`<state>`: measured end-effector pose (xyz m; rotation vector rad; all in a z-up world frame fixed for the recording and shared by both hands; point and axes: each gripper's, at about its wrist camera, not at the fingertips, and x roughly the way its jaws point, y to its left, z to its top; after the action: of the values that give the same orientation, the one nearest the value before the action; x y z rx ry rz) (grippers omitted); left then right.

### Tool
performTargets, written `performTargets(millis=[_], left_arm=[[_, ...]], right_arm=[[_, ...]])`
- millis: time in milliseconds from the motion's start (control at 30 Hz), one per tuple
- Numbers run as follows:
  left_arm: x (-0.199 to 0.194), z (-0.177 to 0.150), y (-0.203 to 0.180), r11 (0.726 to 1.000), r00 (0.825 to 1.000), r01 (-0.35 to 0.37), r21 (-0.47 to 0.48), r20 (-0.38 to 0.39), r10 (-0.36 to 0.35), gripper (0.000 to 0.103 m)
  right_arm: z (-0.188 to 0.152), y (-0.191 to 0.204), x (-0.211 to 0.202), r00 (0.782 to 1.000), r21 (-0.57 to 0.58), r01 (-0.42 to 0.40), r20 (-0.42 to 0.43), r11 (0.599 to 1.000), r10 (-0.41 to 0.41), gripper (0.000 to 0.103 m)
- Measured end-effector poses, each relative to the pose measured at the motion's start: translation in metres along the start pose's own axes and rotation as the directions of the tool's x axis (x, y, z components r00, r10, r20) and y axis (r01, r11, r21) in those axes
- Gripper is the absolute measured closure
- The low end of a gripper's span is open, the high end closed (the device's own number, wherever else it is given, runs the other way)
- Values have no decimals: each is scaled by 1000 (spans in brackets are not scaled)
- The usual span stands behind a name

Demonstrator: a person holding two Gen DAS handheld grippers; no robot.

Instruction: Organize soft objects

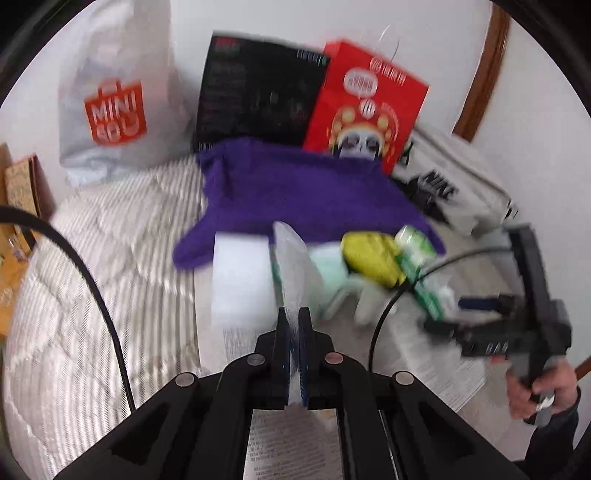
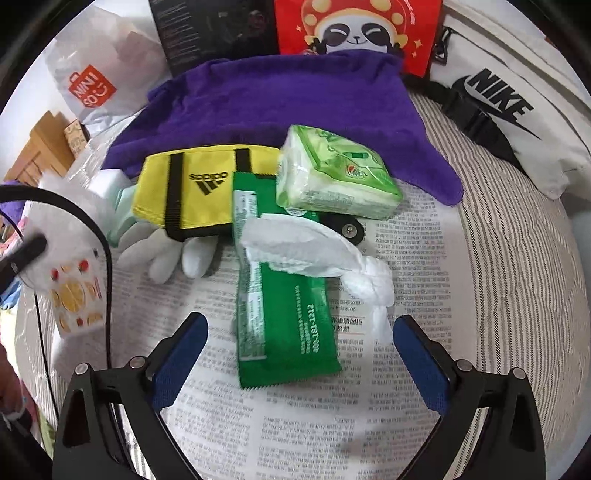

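My left gripper point(image 1: 294, 314) is shut on the thin edge of a clear plastic-wrapped white pack point(image 1: 291, 258), held up above the newspaper. In the right wrist view that pack point(image 2: 70, 280) shows an orange fruit print at the left. My right gripper point(image 2: 299, 328) is open, its blue pads either side of a green tissue packet point(image 2: 284, 325) with a white tissue point(image 2: 314, 247) pulled out. Behind lie a light green tissue pack point(image 2: 336, 177), a yellow adidas pouch point(image 2: 199, 188), white gloves point(image 2: 166, 258) and a purple towel point(image 2: 295, 107). The right gripper point(image 1: 480, 306) also shows in the left view.
Everything lies on a newspaper point(image 2: 295, 424) over a striped quilt point(image 2: 524, 277). At the back stand a Miniso bag point(image 1: 110, 110), a black box point(image 1: 258, 88) and a red panda bag point(image 2: 354, 33). A white Nike bag point(image 2: 509, 107) lies at the right.
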<state>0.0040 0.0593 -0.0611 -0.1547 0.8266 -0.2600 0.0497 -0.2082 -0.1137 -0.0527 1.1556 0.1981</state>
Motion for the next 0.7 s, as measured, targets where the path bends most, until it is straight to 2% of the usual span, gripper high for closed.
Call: performTargets(millis=[100,167,233,300,333,367,400,467,533,600,700], left_arm=[[18,-13,8,1000,999,5,-18,-53,-6,98],[27,-19,12,1000,997,3,-26,-78,-5,98],[35,-24,15,999,995,-9,-36,-101,5,94],[42,-28,16,999,992,11,-45,-124,-16,93],[45,-29,14,999,990,26,-43,-138,-31,94],[47,-30,12,999,990,30,-39,-134,-35,94],[48,-29,11,999,991,36,-40,-126,-41,99],[49,-26,13,994,990,83,-78,-107,-91,100],[45,-22,13,989,988,115,-96,-87,-124,100],[32,-18,8,992,993,100,-70,-49,-104,100],[10,-9,7,995,996,84,-62,12,-83,100]], right_arm=[[1,-2,9,1000,14,1,-12,1000,-1,11],[0,-2,10,1000,7,17,1,1000,-17,12],[0,1,10,999,-14,24,21,1000,-24,15],[0,4,9,999,-33,27,43,999,-26,20],[0,6,7,998,-41,26,52,999,-24,28],[1,6,5,998,-46,21,59,999,-18,37],[1,6,4,998,-50,19,64,999,-15,41],[2,7,0,998,-55,7,63,998,-4,58],[2,2,-5,998,-41,-28,58,999,30,59],[1,-3,-7,997,-28,-54,57,998,56,59],[-2,-4,-12,996,-35,-47,68,998,49,59]])
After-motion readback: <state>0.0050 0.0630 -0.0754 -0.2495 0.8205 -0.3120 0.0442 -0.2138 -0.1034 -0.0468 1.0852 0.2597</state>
